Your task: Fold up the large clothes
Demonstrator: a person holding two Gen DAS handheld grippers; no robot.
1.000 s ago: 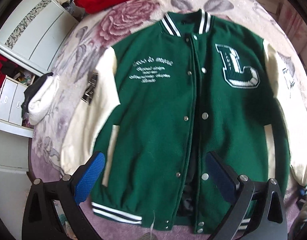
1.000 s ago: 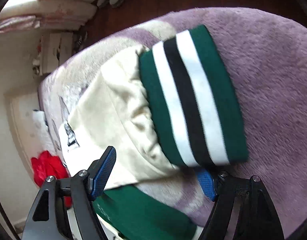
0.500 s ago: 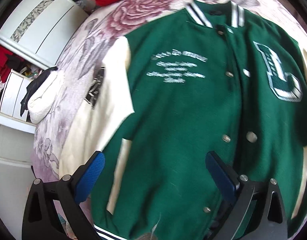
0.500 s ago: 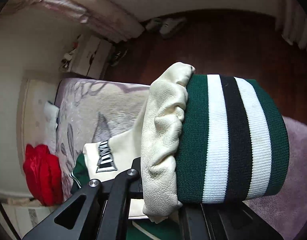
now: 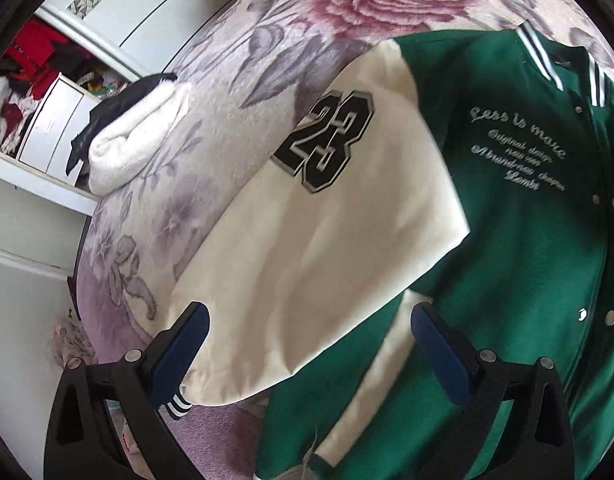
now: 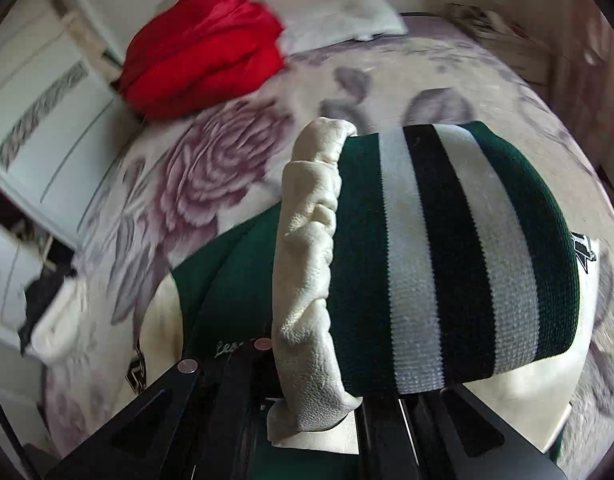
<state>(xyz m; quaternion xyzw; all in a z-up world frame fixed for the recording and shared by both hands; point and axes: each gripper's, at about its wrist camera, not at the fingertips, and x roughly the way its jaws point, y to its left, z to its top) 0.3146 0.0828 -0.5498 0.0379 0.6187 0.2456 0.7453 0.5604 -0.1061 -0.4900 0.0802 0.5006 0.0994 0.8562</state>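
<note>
Up close in the right wrist view, the right gripper (image 6: 327, 404) is clamped on the jacket's striped cuff (image 6: 447, 260), filling mid-frame. Meanwhile, the left gripper (image 5: 307, 340) hangs wide apart and empty over the green jacket (image 5: 527, 240), spread across the floral blanket (image 5: 227, 80), its cream sleeve (image 5: 327, 240) mid-frame.

Rose-print blanket (image 5: 267, 40) spread wide — on its left edge a white fleece bundle (image 5: 135, 140), a red garment (image 6: 203, 48) heaped at its far end, white wardrobe (image 5: 155, 4) just beyond its left side
</note>
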